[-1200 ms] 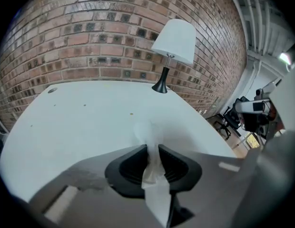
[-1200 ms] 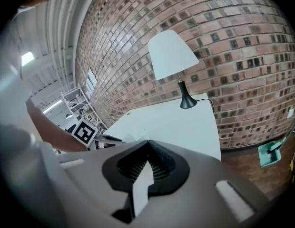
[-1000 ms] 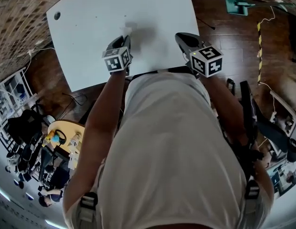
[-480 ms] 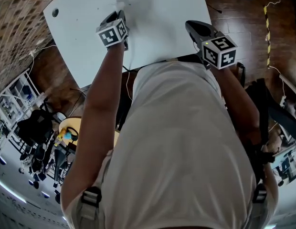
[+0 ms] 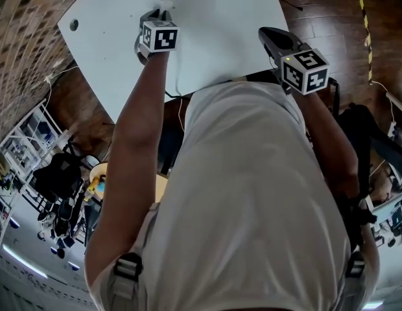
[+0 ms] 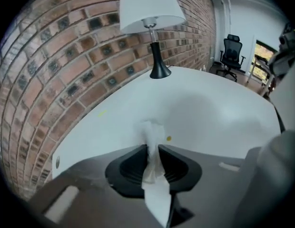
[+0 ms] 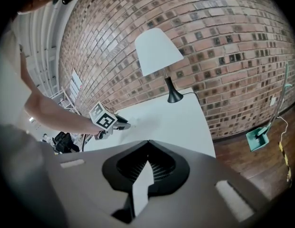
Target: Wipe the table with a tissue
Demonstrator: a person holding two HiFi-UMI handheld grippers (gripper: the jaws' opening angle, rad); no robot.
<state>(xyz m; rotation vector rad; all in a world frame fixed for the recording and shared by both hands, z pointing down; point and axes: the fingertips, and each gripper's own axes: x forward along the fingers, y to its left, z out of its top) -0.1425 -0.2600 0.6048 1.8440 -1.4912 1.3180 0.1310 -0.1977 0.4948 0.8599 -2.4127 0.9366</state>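
A white tissue [image 6: 154,175] is pinched between the jaws of my left gripper [image 6: 152,148], and its crumpled end [image 6: 151,129] presses on the white table [image 6: 209,113]. In the head view the left gripper [image 5: 161,13] reaches over the table's [image 5: 220,24] left-middle, the tissue [image 5: 166,2] showing just past its tip. My right gripper [image 5: 266,32] hovers at the table's near right edge, its jaws closed to a point with nothing beyond them. The right gripper view shows the left gripper [image 7: 123,125] and its marker cube [image 7: 103,119] over the table [image 7: 176,118].
A black-stemmed lamp [image 6: 150,13] with a white shade stands at the table's far end by the brick wall [image 7: 223,42]. A small yellow speck [image 6: 169,138] lies near the tissue. A round cable hole [image 5: 74,24] is in the table's left corner. An office chair [image 6: 230,56] and a green dustpan [image 7: 257,137] are beyond.
My left gripper has slid farther out across the table with the tissue still in it, and its marker cube has rolled. The right gripper has kept its place.
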